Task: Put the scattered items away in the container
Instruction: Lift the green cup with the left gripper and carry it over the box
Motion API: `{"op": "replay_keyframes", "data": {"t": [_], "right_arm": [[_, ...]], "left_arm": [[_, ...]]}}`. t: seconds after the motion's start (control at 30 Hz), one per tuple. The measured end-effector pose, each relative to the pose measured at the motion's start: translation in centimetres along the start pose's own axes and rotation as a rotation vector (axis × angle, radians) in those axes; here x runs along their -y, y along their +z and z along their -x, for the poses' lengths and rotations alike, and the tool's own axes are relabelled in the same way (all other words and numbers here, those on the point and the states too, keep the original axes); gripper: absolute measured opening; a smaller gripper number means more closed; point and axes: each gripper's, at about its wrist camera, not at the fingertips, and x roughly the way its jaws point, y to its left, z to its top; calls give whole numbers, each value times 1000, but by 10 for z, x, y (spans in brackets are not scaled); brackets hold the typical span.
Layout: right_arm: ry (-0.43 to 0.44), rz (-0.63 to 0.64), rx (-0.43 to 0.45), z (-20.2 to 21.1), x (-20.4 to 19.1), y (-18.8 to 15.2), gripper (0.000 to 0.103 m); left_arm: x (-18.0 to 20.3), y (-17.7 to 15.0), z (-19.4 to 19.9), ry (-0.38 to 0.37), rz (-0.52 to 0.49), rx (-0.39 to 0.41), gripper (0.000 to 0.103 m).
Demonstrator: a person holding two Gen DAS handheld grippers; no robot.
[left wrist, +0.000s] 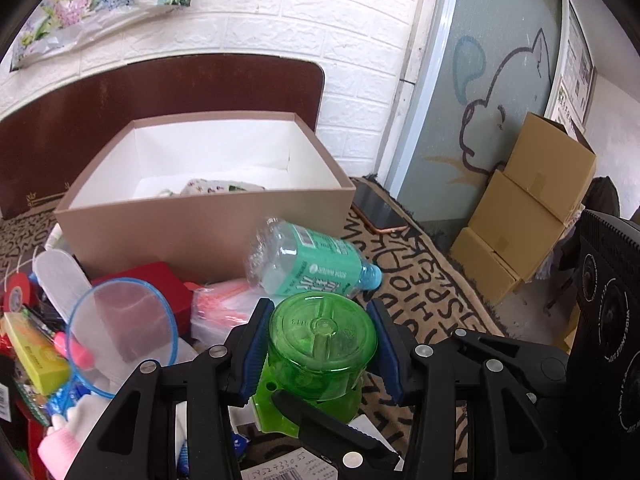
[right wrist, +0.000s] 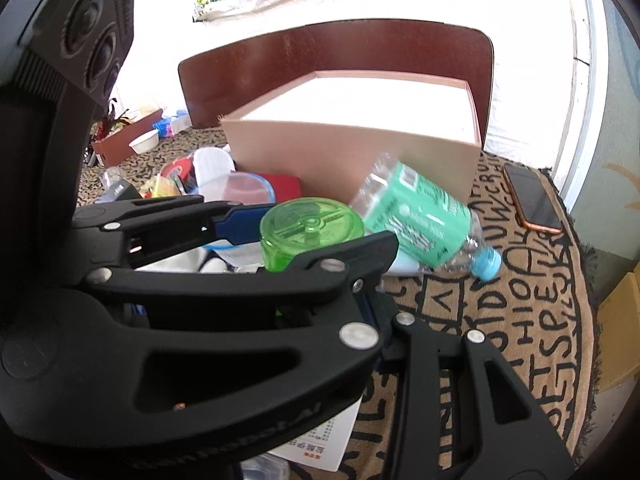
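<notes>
A translucent green plastic canister with a ribbed round lid hangs above the mat. My left gripper is shut on it, a blue pad against each side of the lid end. A finger of my right gripper lies across its paler green base. In the right wrist view the left gripper clamps the green canister, and my right gripper closes on its lower part, tips mostly hidden. Behind stands the open tan box with a patterned cloth inside. A crumpled green-label bottle lies against the box.
Clutter fills the left: a blue-rimmed mesh disc, a red box, a pink-and-white bag. A phone lies on the lettered mat. A dark wooden board backs the box; brown cartons stand right.
</notes>
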Motion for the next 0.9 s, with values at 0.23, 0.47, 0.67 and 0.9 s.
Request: {"op": "replay_keyframes", "data": {"t": [0.23,0.47,0.67,0.9], "right_arm": [[9,43,73,16,-13,22,43],[10,109,147,23,-26,55,43],[12,141,201,9,-21,94,43],[18,123,229,-28,5,136,44]], "left_arm": [[-5,16,34,34,-13,106,48],[-19,48,54,65,-17,193,48],[-35,87,49,84,-27,244,48],[-59,130,10,71,-30,240,48]]}}
